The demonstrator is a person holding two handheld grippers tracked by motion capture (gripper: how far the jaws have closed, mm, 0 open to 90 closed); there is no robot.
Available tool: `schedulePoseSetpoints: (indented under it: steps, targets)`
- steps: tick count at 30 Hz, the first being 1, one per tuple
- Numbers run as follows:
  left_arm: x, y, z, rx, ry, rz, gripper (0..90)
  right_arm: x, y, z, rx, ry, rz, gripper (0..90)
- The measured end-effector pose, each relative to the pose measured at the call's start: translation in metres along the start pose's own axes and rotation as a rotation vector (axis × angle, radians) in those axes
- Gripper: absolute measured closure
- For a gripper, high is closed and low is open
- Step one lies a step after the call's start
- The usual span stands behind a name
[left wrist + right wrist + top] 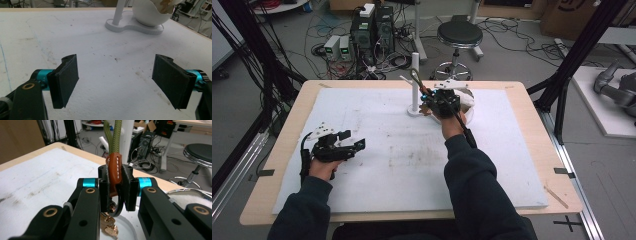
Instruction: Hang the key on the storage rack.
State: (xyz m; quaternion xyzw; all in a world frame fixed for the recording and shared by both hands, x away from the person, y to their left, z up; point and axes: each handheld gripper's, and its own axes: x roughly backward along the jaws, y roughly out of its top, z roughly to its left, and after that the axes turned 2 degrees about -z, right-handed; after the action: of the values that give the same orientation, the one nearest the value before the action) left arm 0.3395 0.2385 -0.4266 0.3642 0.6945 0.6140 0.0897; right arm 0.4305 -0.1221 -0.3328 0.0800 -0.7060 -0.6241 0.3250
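A keychain (113, 173) is clamped between the jaws of the right tool (115, 192) at the centre of the right gripper view. It is made of an olive-green cord loop (113, 137) bound by a brown leather tab with white stitching, with copper-coloured keys (108, 226) hung below on a dark ring. In the high view, the cord (416, 77) is seen at upper centre, beside a white stand (414, 85) on the tabletop (377, 125). The left tool (353, 140), at lower left, is held wide open and empty above the white mat.

Matt, scuffed white foam-like mat (377, 150) on a pale wooden table (287, 150); stitched brown leather tab (114, 170) on woven green cord (113, 135).
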Motion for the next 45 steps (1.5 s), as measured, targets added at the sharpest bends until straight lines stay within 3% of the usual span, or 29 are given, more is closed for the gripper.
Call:
schedulePoseSetpoints:
  steps: [11, 21, 25, 29, 33, 36, 40, 45]
  targets:
    - [0.0, 0.0, -0.001, -0.004, 0.0, 0.002, 20.9, -0.014, -0.002, -0.007, -0.039, -0.006, 0.032, 79.2]
    - [0.0, 0.0, -0.001, -0.002, -0.002, -0.005, 20.9, -0.023, -0.005, -0.004, -0.012, 0.004, 0.103, 75.9]
    - [0.001, 0.0, 0.0, -0.004, -0.002, -0.001, 21.0, -0.016, -0.004, -0.008, 0.004, 0.007, 0.121, 51.7]
    - [0.001, 0.0, -0.001, -0.007, -0.001, -0.001, 20.9, -0.005, -0.007, -0.013, 0.08, 0.054, 0.127, 45.7]
    - [0.001, 0.0, -0.001, -0.008, 0.008, -0.003, 20.9, 0.012, -0.013, -0.019, 0.121, 0.118, 0.116, 31.4]
    - [0.003, 0.001, 0.0, -0.001, 0.012, -0.022, 21.0, 0.024, -0.021, -0.023, 0.124, 0.155, 0.136, 23.5]
    - [0.004, 0.002, 0.0, 0.001, 0.011, -0.042, 20.9, 0.041, -0.037, -0.029, 0.128, 0.199, 0.154, 21.3]
    - [0.003, 0.002, -0.001, -0.007, 0.003, -0.048, 20.9, 0.066, -0.058, -0.038, 0.127, 0.197, 0.149, 21.3]
